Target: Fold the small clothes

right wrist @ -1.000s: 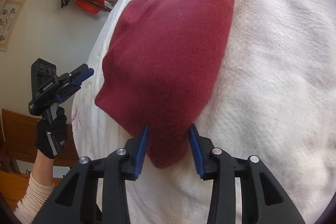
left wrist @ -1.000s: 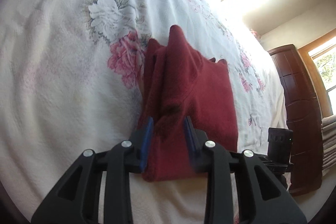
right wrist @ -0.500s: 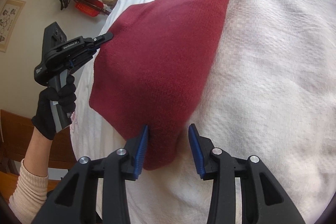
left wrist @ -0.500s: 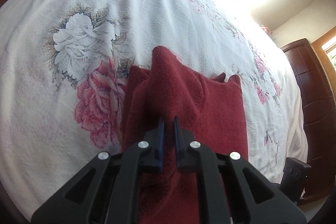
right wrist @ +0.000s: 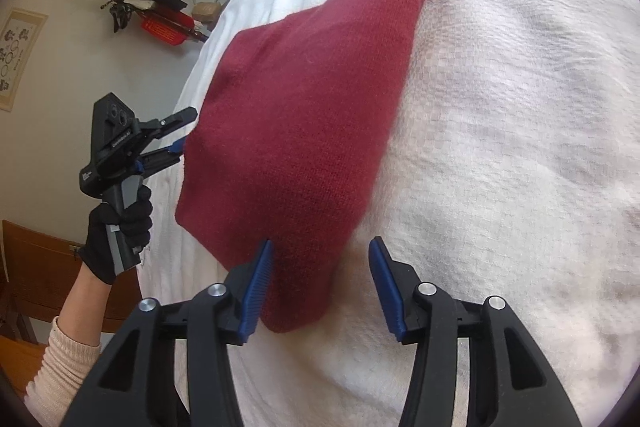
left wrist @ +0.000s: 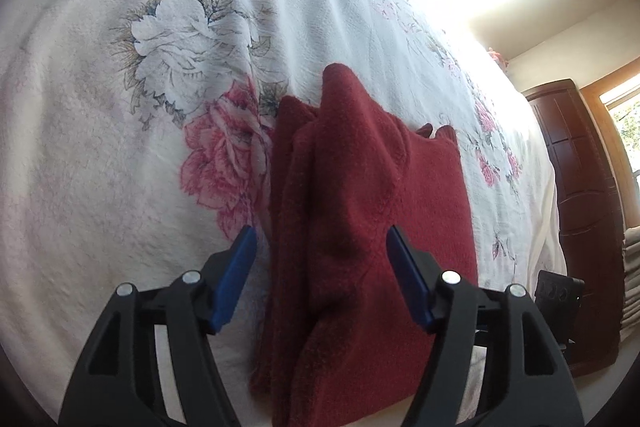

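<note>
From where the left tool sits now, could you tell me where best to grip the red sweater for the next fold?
Probably the thick near edge of the red sweater, approached straight ahead. The left tool is open with its fingers either side of the raised ridge of folded layers, which gives more to pinch than the flat panel.

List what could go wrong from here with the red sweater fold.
The red sweater has a ridge bunched up along its middle; pressing or folding over it may lock in a crease. Both the left gripper and right gripper are open, so nothing holds the fold. The sweater lies near the bedspread edge and could slip off.
</note>
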The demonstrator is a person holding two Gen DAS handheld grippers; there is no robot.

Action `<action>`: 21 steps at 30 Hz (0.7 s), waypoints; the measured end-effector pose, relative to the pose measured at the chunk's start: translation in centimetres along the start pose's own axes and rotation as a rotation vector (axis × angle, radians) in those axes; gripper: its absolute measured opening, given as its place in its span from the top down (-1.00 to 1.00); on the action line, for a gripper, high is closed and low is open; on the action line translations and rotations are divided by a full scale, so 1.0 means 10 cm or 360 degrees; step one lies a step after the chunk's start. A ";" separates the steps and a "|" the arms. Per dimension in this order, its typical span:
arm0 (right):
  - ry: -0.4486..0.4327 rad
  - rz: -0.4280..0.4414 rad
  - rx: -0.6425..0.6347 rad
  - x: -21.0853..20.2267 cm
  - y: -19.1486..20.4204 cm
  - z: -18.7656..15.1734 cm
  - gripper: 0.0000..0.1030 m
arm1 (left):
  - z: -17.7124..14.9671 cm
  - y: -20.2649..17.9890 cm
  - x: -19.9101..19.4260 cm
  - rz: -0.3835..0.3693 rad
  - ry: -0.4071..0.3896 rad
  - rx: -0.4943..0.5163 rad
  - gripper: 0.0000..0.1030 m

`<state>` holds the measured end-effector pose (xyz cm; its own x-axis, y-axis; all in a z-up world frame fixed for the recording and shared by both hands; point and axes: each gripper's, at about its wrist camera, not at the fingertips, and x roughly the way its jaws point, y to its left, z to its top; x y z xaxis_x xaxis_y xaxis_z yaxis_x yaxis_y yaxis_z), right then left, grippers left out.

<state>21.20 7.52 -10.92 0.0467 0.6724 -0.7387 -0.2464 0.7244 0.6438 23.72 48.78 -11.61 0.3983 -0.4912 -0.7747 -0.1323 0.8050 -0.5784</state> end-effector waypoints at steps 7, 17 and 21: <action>0.0008 0.0004 -0.0015 0.02 -0.03 -0.02 -0.01 | 0.01 0.12 0.40 -0.0196 0.0097 -0.0039 -0.33; -0.0018 0.0008 0.0022 0.05 -0.07 0.09 -0.23 | 0.08 -0.01 0.78 -0.0284 0.0194 0.0079 -0.45; -0.0004 0.0079 0.0081 0.18 -0.13 0.20 -0.40 | 0.08 -0.12 0.86 -0.0297 0.0197 0.0101 -0.44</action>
<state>23.51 8.13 -12.69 0.0381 0.7082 -0.7050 -0.1989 0.6967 0.6892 27.98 43.85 -17.35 0.2956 -0.6673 -0.6836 -0.0080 0.7138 -0.7003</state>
